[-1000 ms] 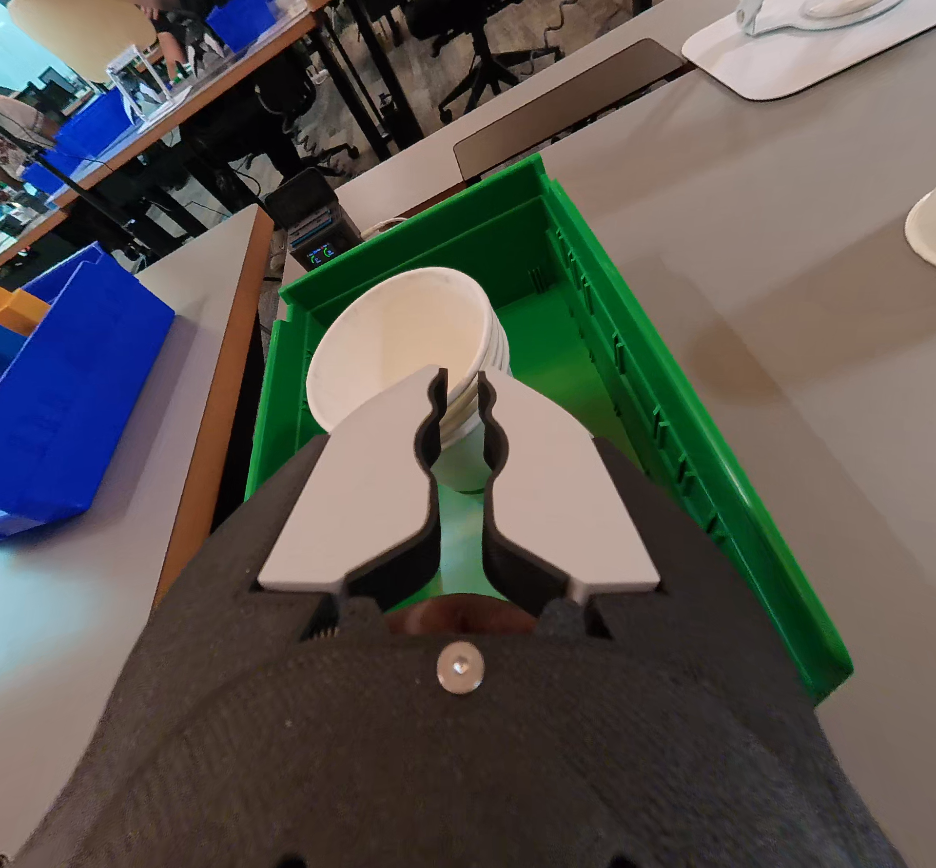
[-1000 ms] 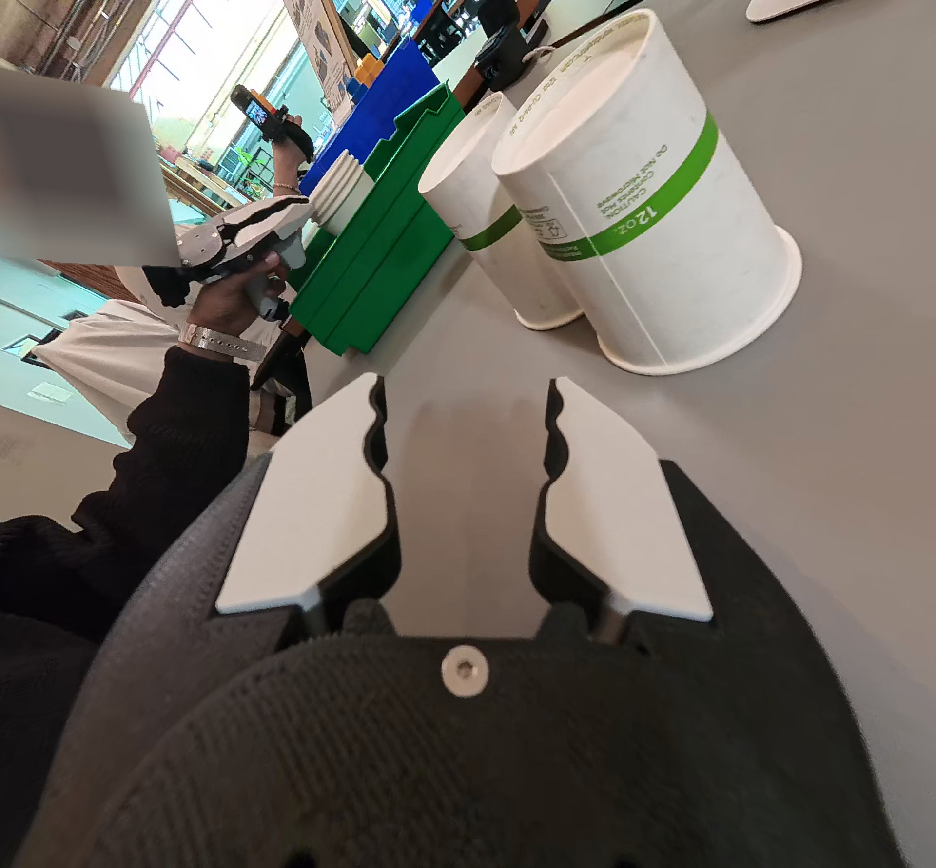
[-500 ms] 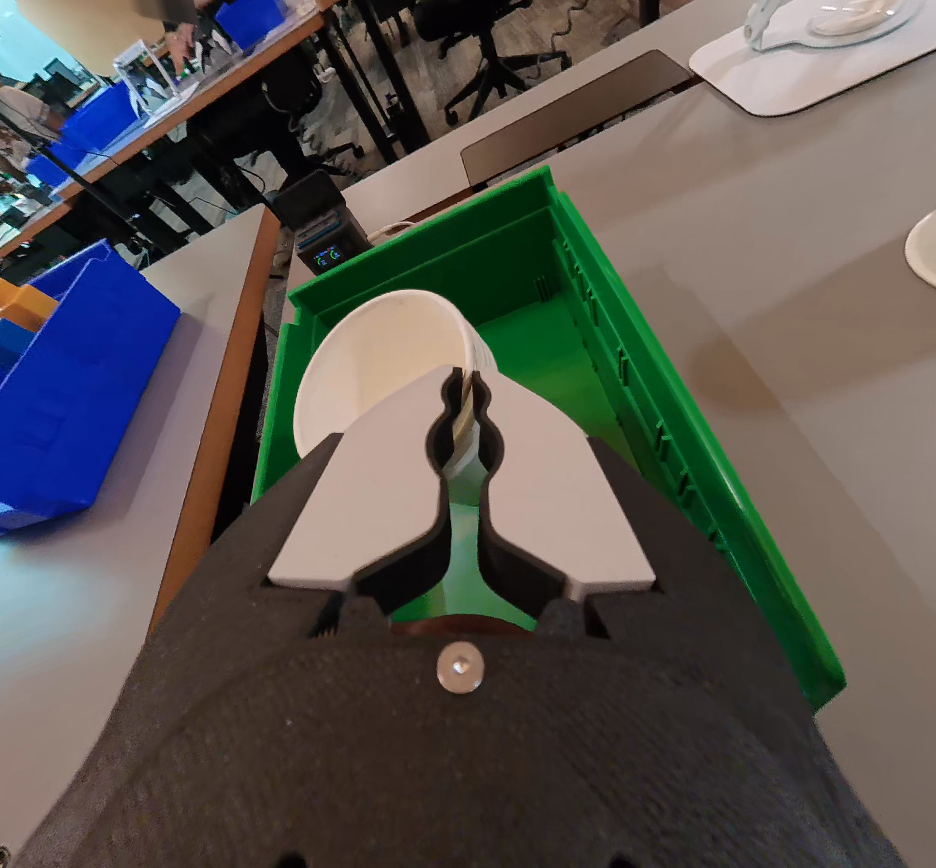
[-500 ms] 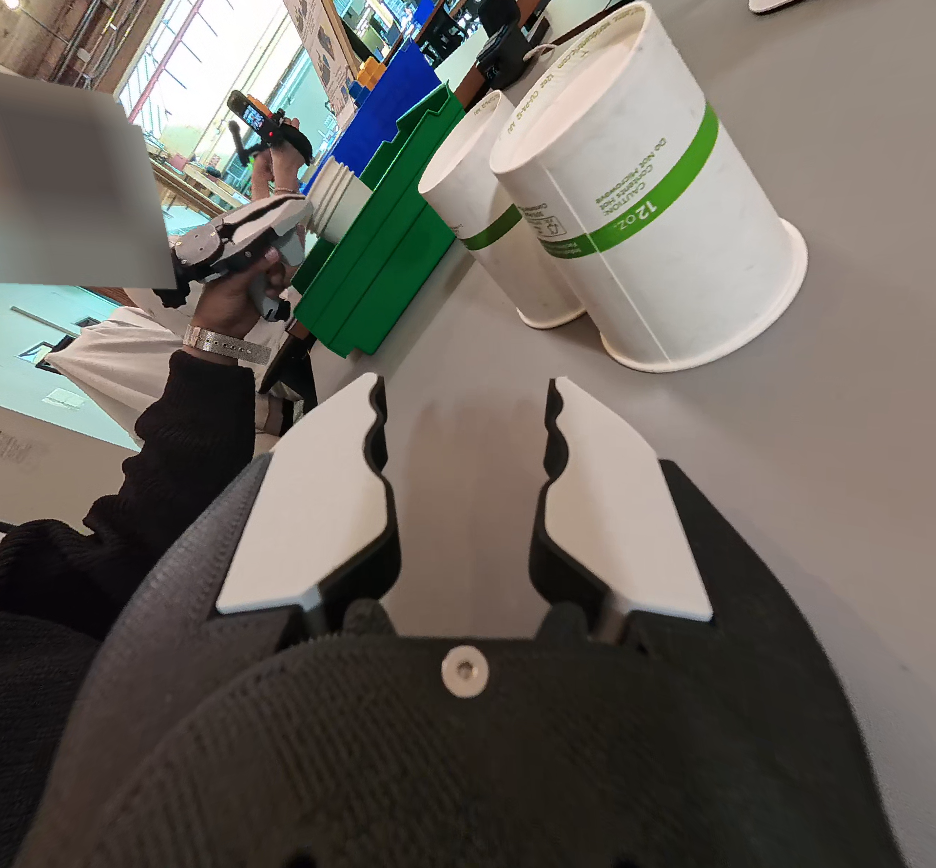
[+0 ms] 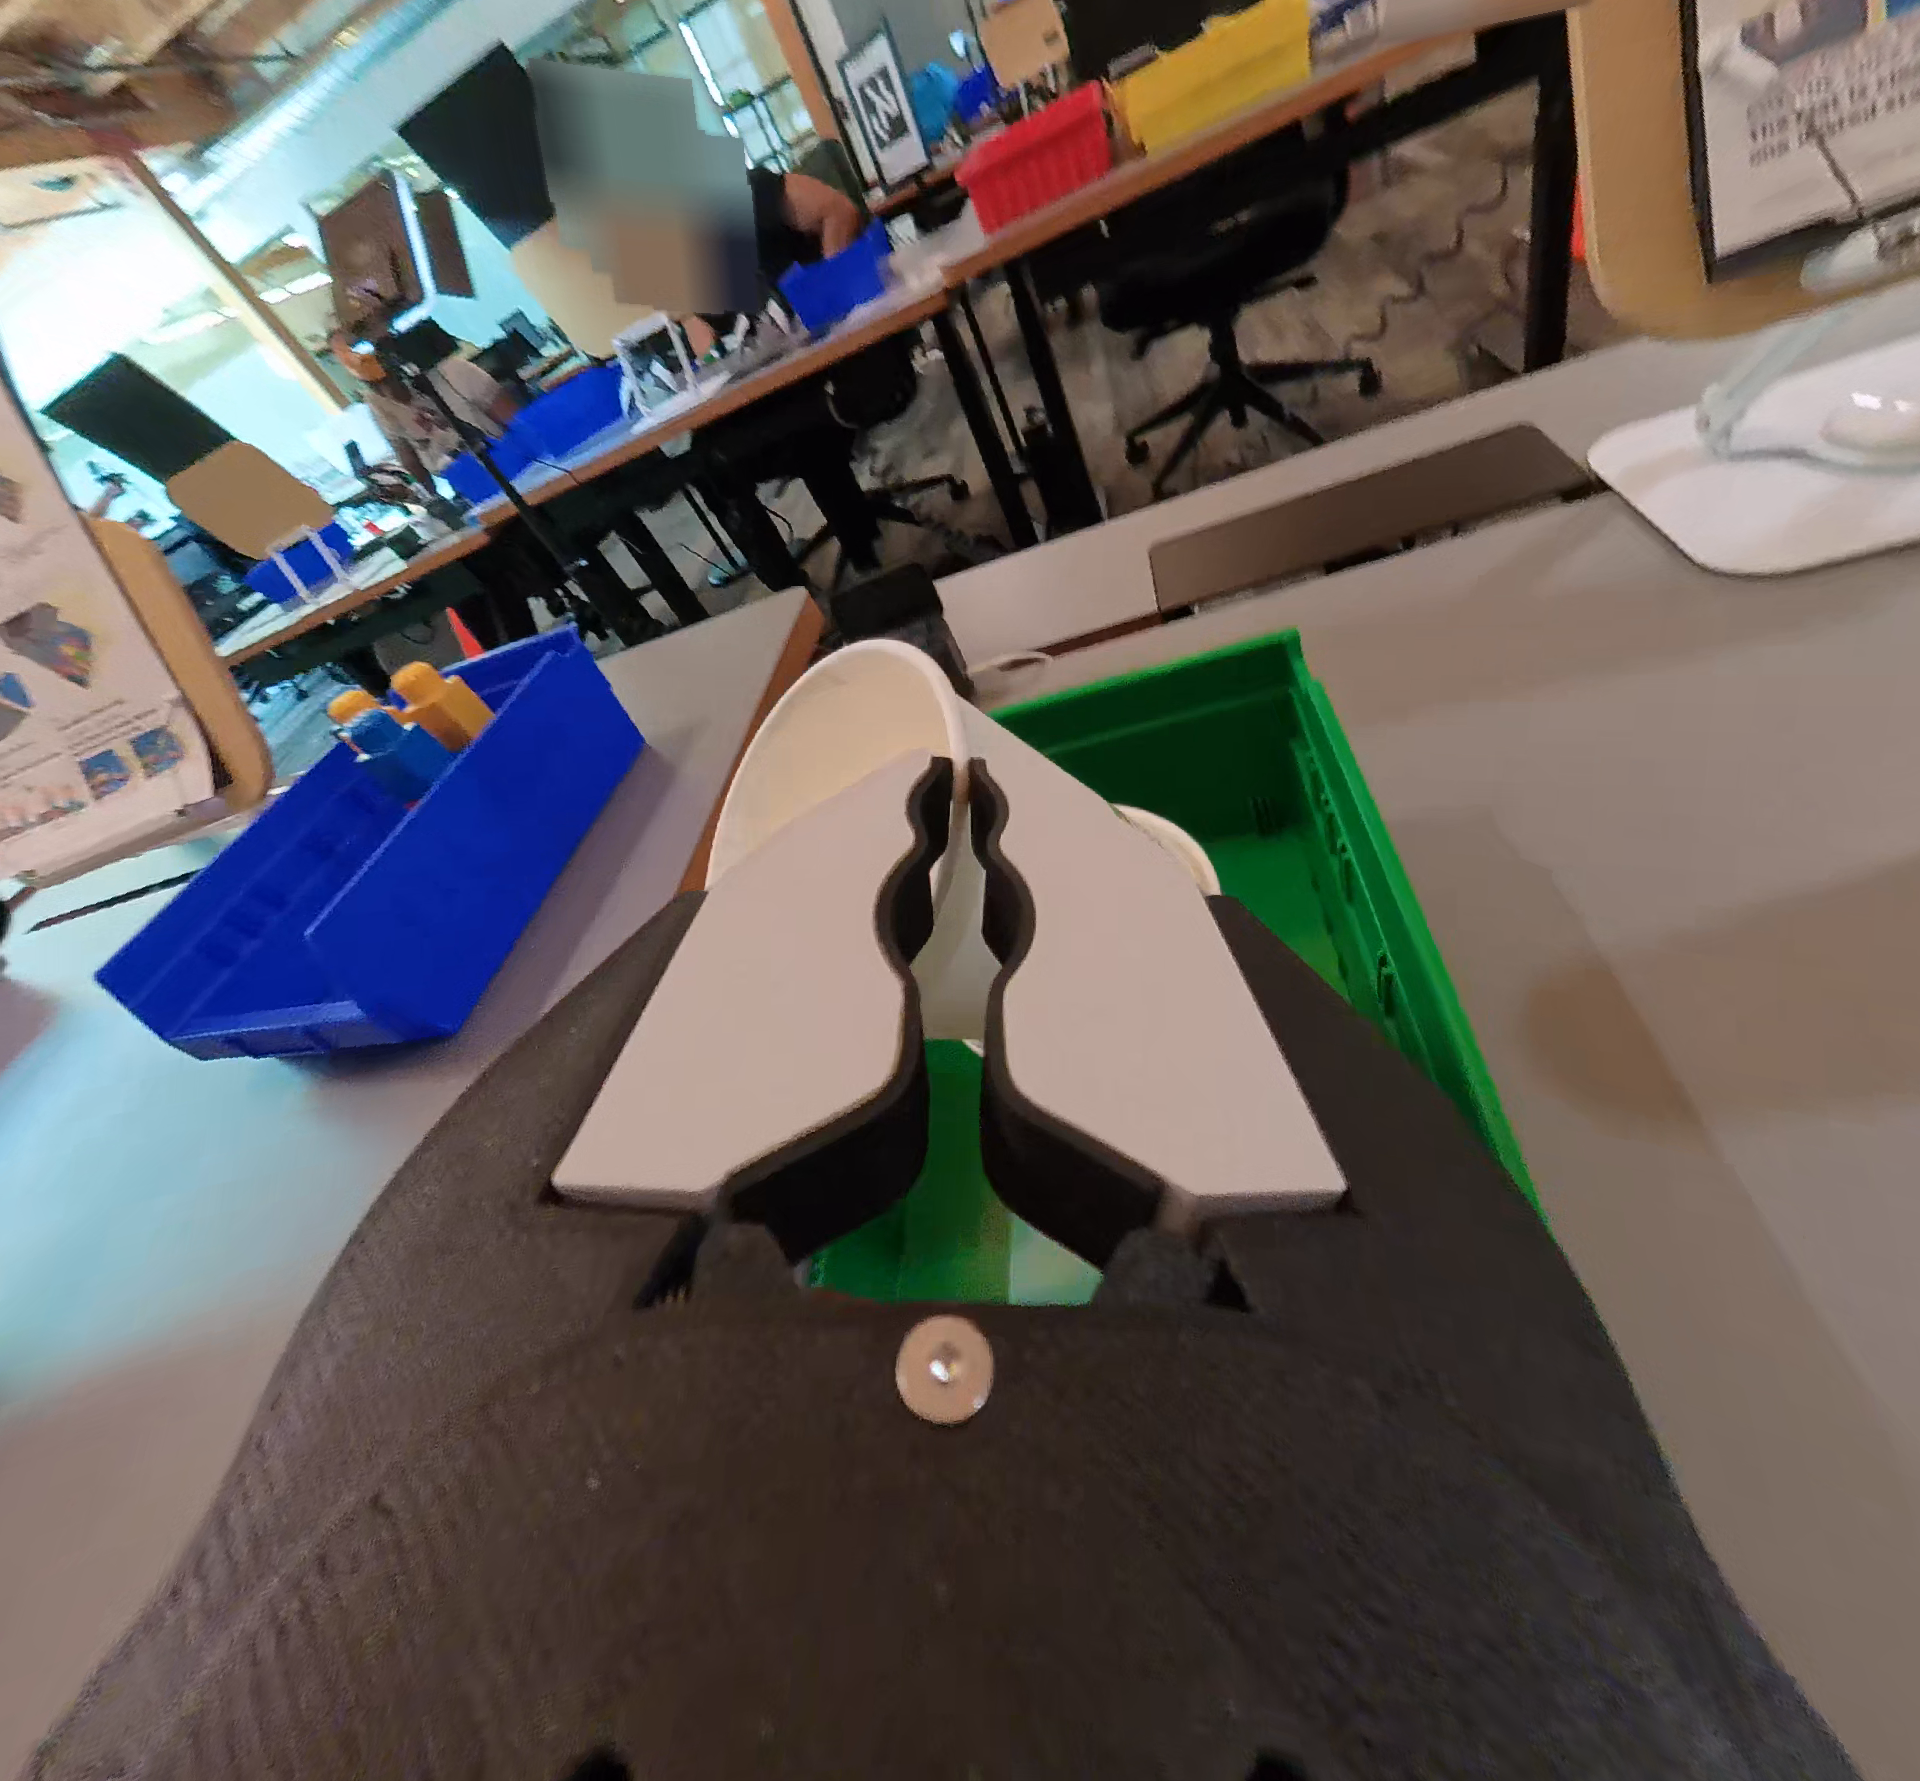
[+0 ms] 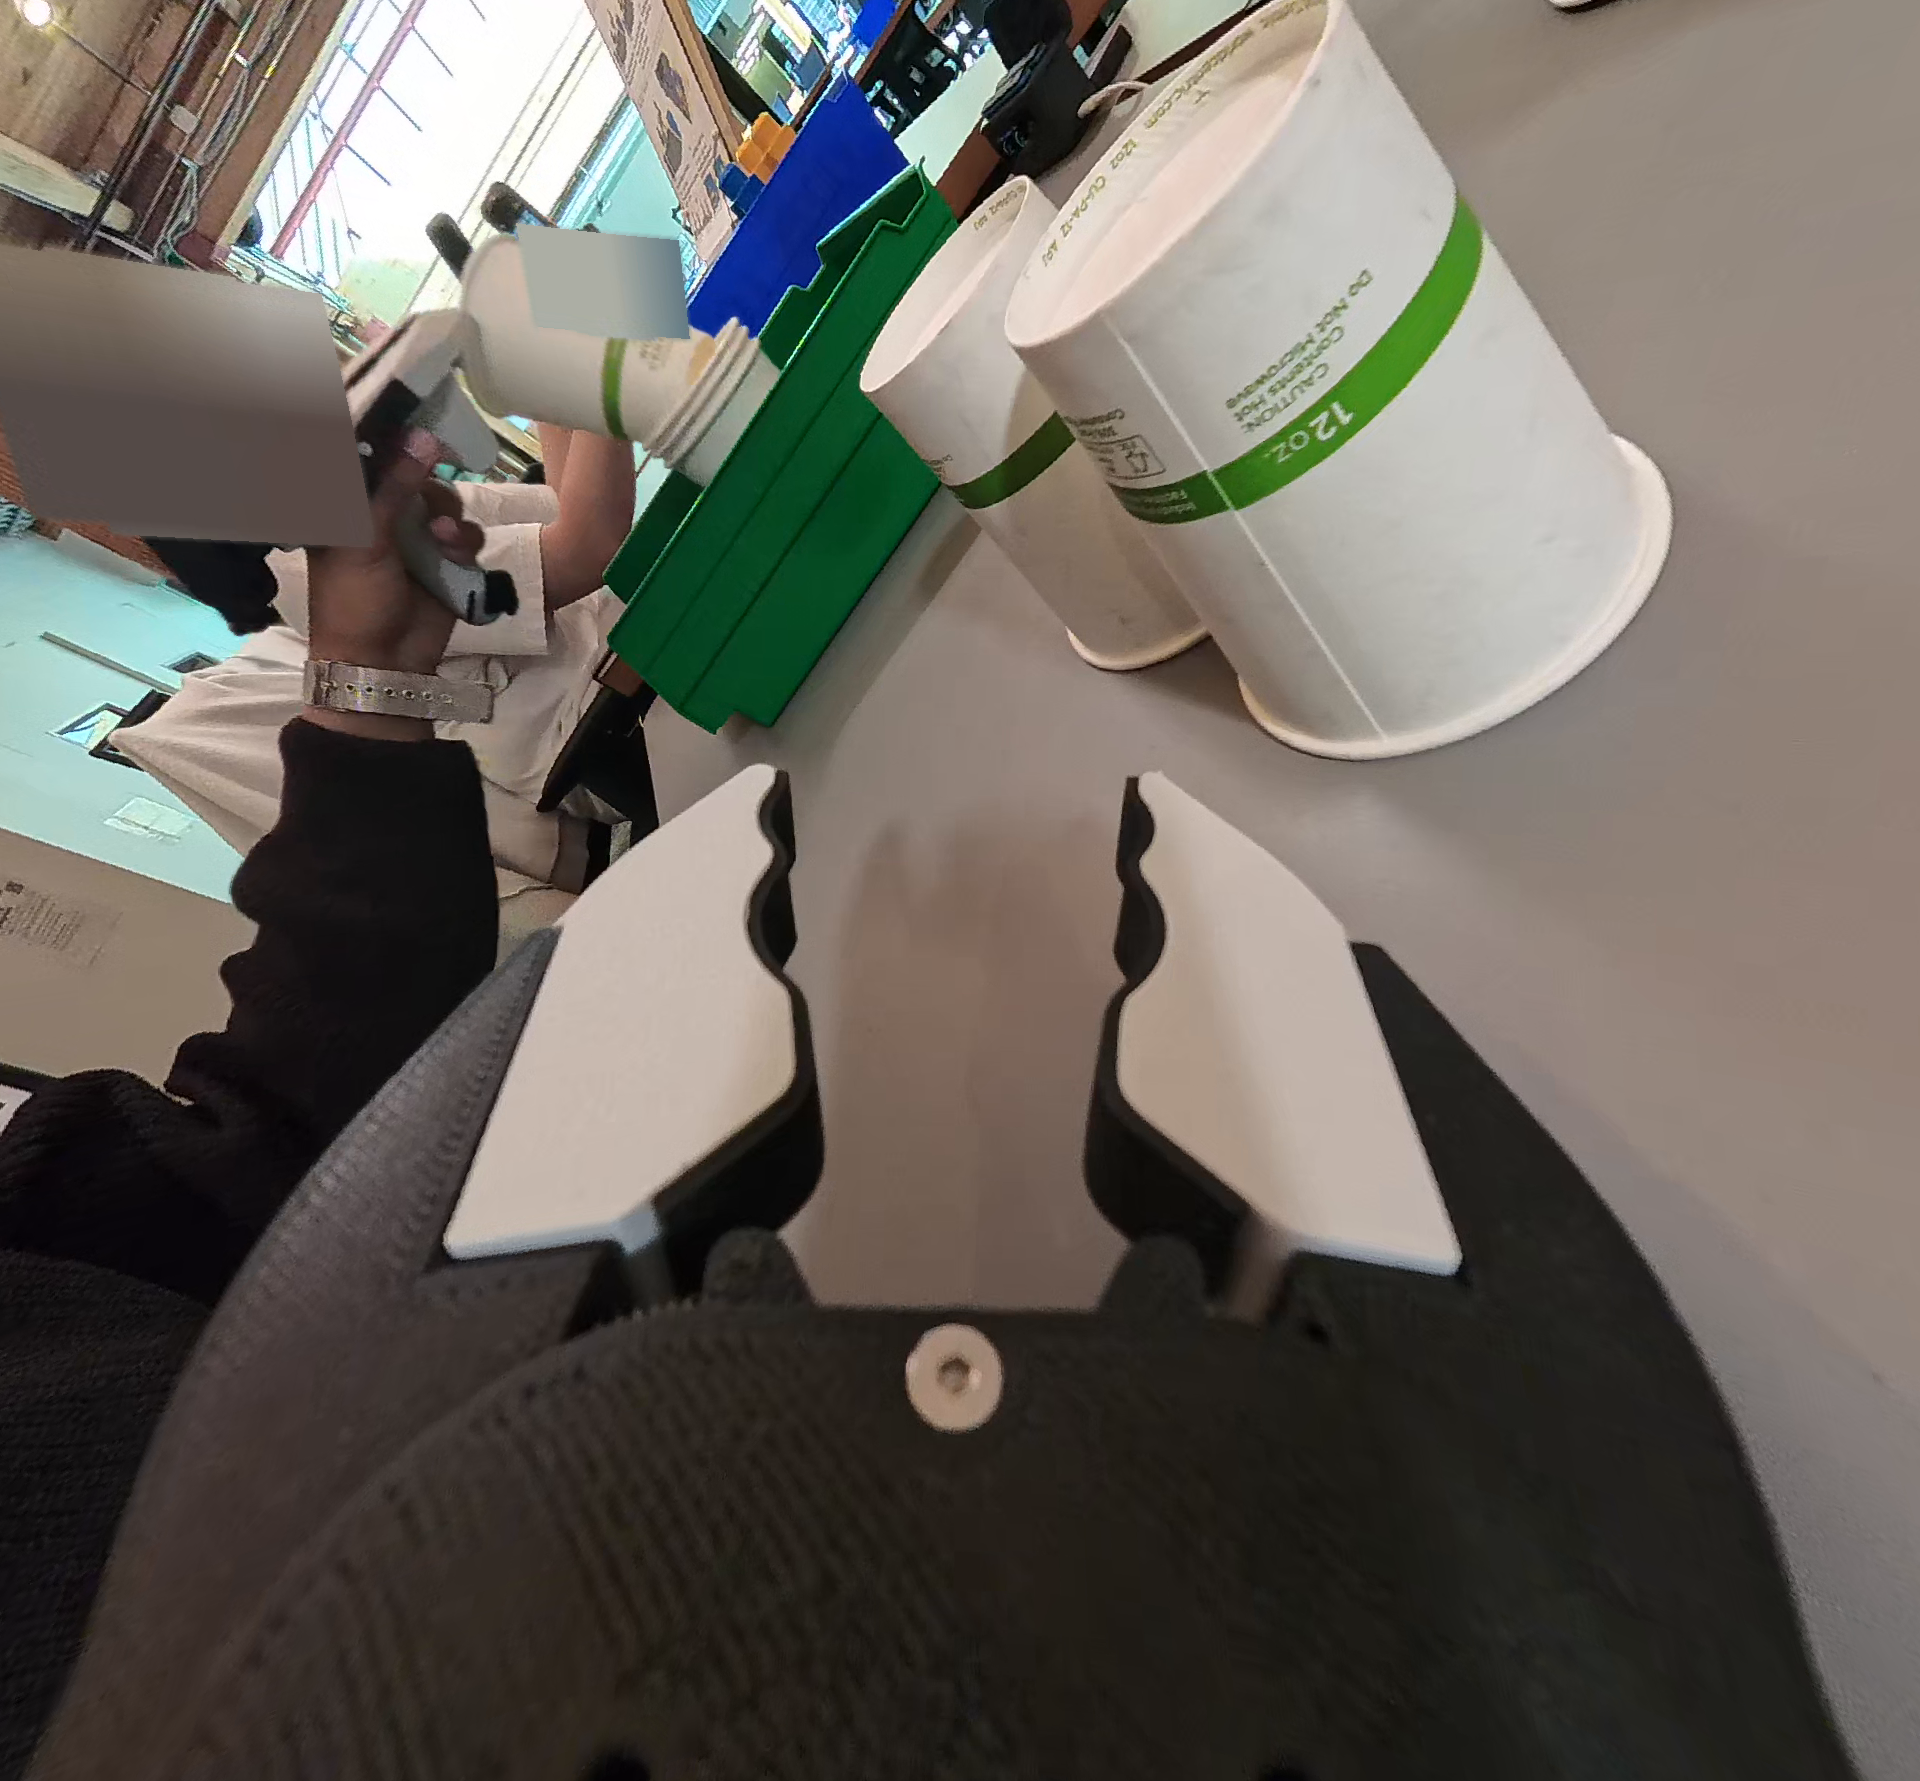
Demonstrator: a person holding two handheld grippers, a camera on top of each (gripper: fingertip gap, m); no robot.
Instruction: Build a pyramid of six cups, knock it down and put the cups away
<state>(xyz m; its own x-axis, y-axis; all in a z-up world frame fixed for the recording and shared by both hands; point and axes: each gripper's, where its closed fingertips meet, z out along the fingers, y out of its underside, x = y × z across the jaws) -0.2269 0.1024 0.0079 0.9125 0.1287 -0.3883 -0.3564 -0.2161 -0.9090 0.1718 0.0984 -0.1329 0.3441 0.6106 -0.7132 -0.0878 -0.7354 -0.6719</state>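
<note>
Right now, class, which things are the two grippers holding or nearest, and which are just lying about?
In use:
left gripper, shut on a paper cup at its rim
stack of cups below it in the green bin
right gripper, open over the table, near two upturned cups

Lying about:
blue bin
white pad

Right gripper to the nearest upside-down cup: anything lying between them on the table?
Nothing. In the right wrist view, bare grey table runs from the open right gripper to the nearest upside-down cup; a second upside-down cup stands behind it.
</note>
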